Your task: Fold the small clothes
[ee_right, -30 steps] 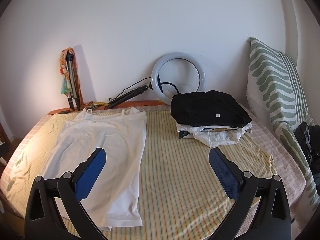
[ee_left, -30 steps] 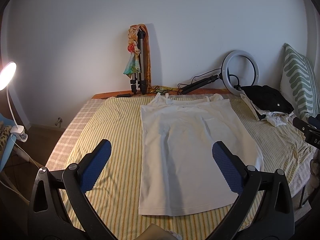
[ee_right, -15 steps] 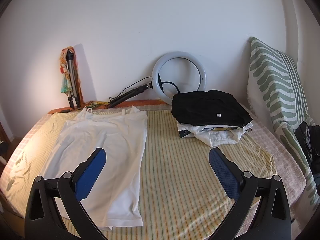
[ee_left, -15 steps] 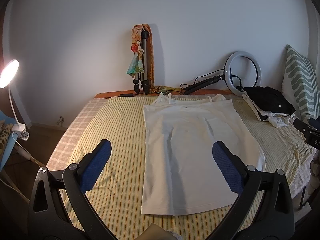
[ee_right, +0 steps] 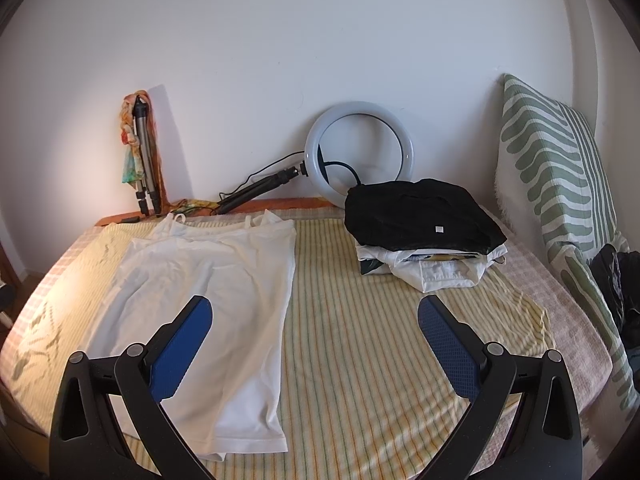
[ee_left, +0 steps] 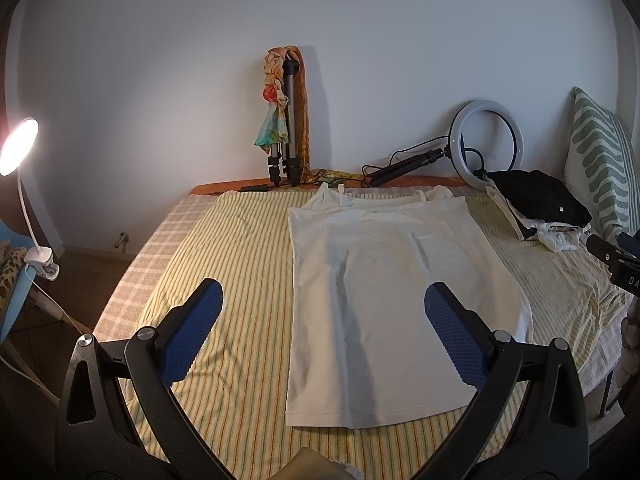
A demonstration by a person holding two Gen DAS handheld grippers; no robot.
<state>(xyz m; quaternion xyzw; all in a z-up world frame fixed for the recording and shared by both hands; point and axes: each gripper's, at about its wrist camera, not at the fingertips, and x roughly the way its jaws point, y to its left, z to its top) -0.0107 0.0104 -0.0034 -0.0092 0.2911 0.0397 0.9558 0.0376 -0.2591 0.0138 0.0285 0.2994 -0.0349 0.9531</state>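
A white strappy tank top (ee_left: 392, 296) lies spread flat on the striped yellow bed cover (ee_left: 244, 280), straps toward the wall, hem toward me. It also shows in the right wrist view (ee_right: 208, 300), left of centre. My left gripper (ee_left: 322, 300) is open and empty, held above the top's lower half. My right gripper (ee_right: 314, 316) is open and empty, above the bare cover just right of the top. Part of the right gripper (ee_left: 616, 256) shows at the right edge of the left wrist view.
A stack of folded clothes, black on top (ee_right: 420, 216), sits at the back right of the bed. A ring light (ee_right: 358, 152) and a tripod with a scarf (ee_left: 286, 120) lean on the wall. A striped pillow (ee_right: 560, 184) stands at the right. A lit clip lamp (ee_left: 16, 148) is at the left.
The left gripper's view has shifted slightly, so the top and tripod sit a little further right in frame. The right gripper has barely moved. Both stay open.
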